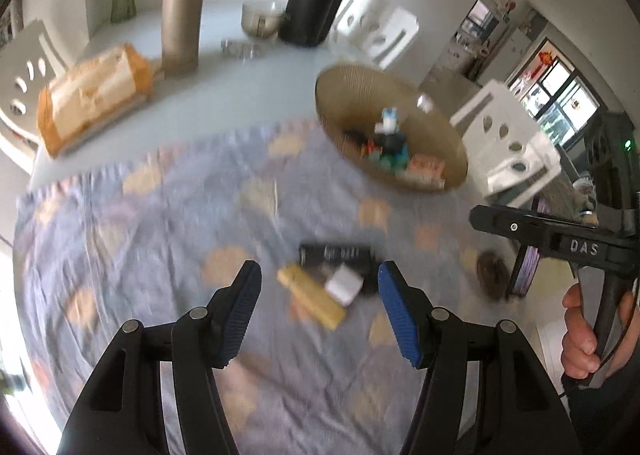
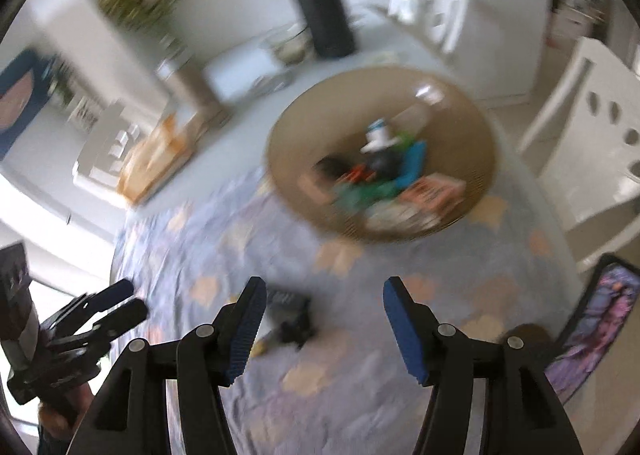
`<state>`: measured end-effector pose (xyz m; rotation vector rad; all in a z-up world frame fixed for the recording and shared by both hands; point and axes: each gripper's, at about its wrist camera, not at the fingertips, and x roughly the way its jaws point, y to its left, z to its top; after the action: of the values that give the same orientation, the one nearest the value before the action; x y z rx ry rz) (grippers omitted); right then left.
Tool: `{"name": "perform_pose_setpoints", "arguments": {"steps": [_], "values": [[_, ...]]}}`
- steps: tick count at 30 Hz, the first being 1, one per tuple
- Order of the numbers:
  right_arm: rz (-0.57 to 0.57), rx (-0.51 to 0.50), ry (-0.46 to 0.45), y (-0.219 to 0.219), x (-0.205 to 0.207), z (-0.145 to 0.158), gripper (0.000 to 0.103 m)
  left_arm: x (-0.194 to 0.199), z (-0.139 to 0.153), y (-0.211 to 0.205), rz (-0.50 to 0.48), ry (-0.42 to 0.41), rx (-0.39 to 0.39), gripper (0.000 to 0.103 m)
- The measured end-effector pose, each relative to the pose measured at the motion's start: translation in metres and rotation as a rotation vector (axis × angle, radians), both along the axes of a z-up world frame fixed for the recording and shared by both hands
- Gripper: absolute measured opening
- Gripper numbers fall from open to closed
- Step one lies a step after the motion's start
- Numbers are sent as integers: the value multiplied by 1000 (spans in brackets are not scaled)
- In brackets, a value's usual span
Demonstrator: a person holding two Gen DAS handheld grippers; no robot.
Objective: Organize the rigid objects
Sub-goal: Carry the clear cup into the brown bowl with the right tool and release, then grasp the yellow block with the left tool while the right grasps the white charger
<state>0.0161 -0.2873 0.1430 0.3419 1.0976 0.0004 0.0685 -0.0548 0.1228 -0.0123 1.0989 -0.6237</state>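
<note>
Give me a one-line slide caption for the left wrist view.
Open left gripper above yellow bottle, white box and black item; basket beyond.

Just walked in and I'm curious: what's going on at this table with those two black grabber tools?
A person is tidying small items into a woven basket. Both hand-held tools, the left gripper and right gripper, have their jaws open and hold nothing. Several things already lie in the basket. A small pile remains on the patterned cloth: a black box, a yellow piece and a white piece.

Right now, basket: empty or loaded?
Loaded. The woven basket holds a blurred pile of small items: a white-capped bottle and an orange box among them.
</note>
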Motion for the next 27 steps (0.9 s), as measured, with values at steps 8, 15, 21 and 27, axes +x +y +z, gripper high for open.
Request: {"name": "perform_pose_setpoints", "arguments": {"steps": [8, 15, 21, 27], "values": [[172, 8, 88, 54, -8, -63, 49, -16, -76, -21, 0, 86, 122, 59], [202, 14, 111, 57, 9, -81, 48, -8, -100, -42, 13, 120, 129, 59], [230, 20, 128, 56, 23, -86, 48, -11, -100, -53, 19, 56, 179, 59], [286, 10, 154, 66, 32, -95, 48, -17, -100, -49, -4, 31, 204, 51]]}}
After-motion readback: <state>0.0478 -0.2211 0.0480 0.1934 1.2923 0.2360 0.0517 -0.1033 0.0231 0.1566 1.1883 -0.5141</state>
